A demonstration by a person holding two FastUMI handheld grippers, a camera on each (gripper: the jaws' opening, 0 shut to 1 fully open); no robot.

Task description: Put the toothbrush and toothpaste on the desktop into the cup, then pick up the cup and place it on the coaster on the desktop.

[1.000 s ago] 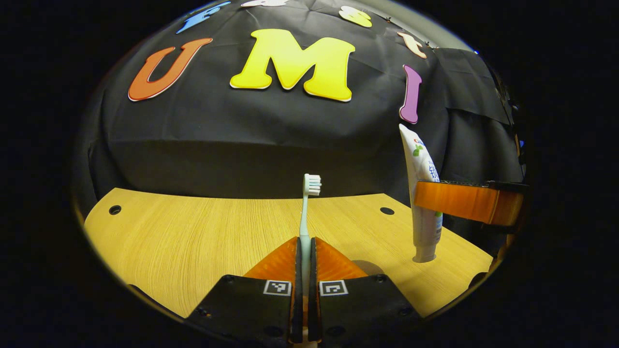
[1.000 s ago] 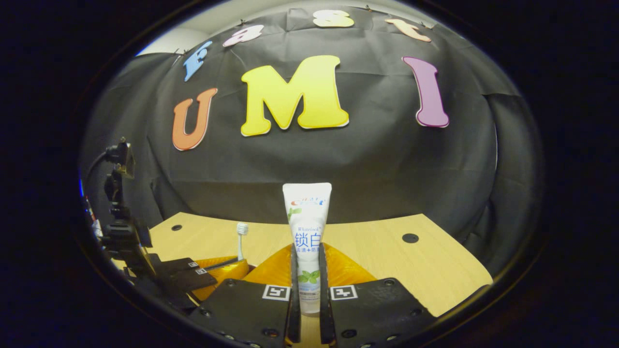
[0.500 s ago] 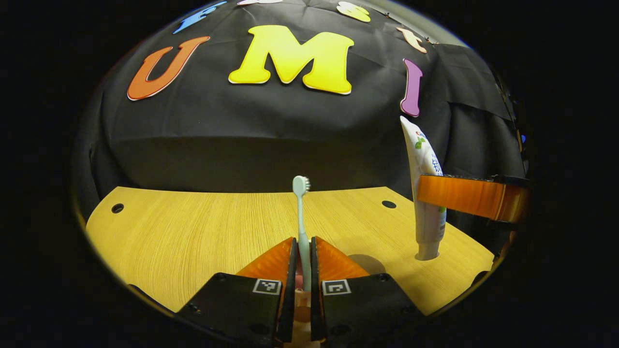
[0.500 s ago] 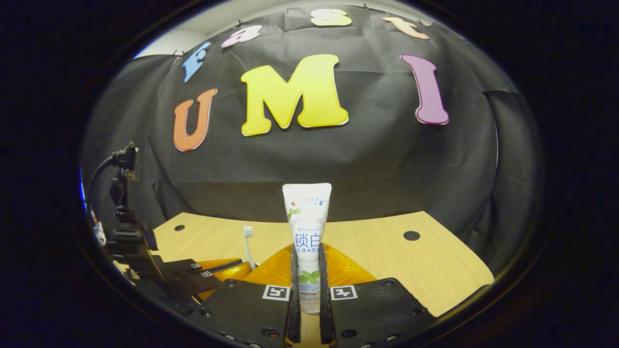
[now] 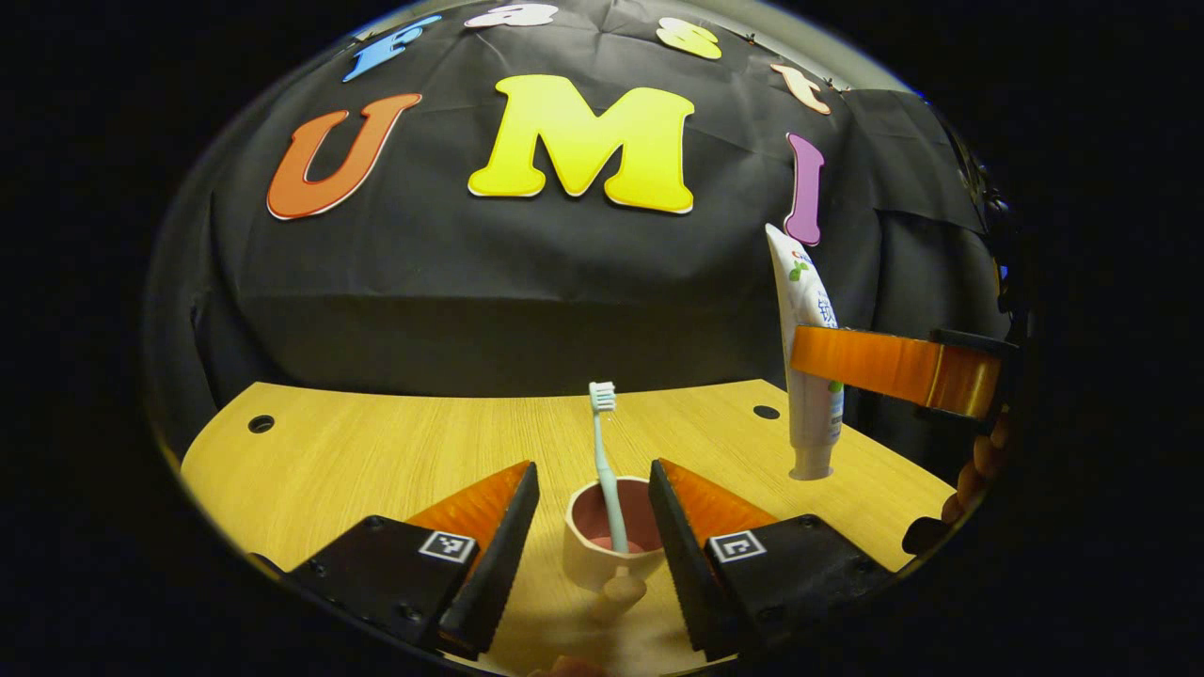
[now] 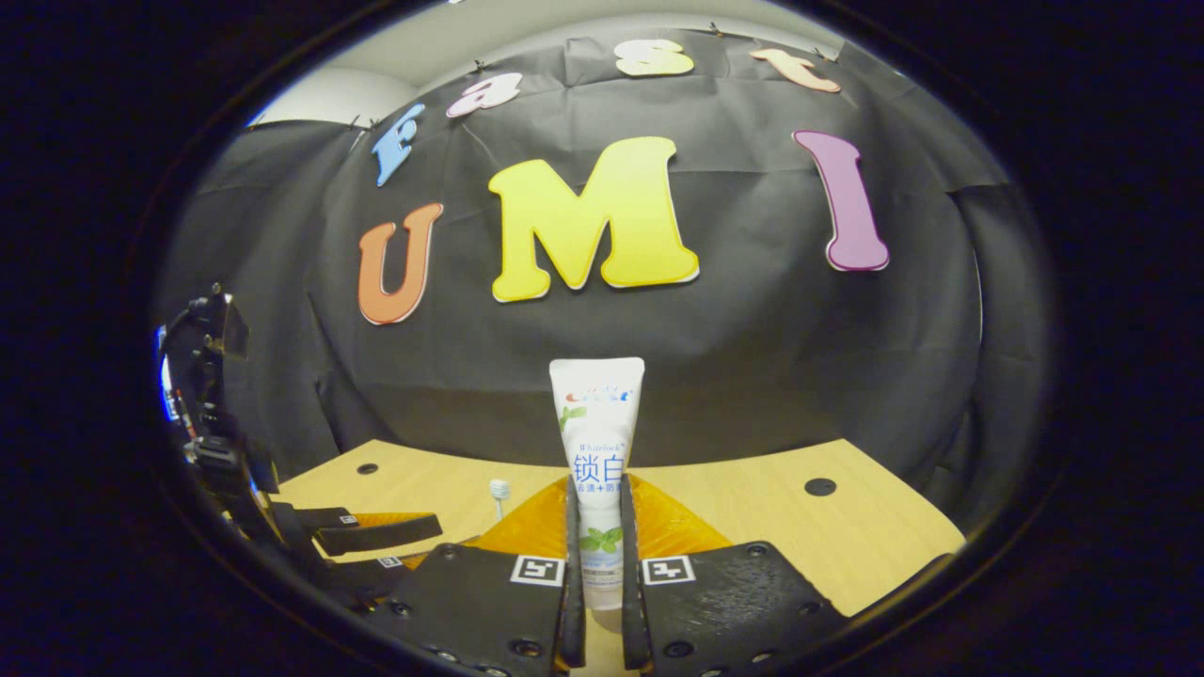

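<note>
Since a second ago the left hand-held gripper (image 5: 591, 527) has let go of the toothbrush (image 5: 605, 461): its fingers, then clamped on the handle, now stand spread wide to either side of the cup (image 5: 609, 545), and the brush stands in the cup on the table (image 5: 376, 461). The right hand-held gripper (image 6: 597, 583) has not changed its hold; both fingers still press on the toothpaste (image 6: 597, 451).

The toothbrush is light, thin and stiff. Its long axis runs nearly upright, bristles at the top, handle end down inside the cup, leaning a little against the rim. It looks settled and needs no further grasp.

The toothpaste is a soft tube, light, with a smooth skin that could slip or dent under a hard squeeze. It is held upright in the air above the table, off to the right of the cup, flat crimped end up and cap end down, as the left gripper view shows. The grip sits on the lower half, near the firmer shoulder, which seems the better place to hold it. With the cap pointing down, it should go into the cup cap first, beside the brush.

The cup looks rigid and small, likely easy to tip.
</note>
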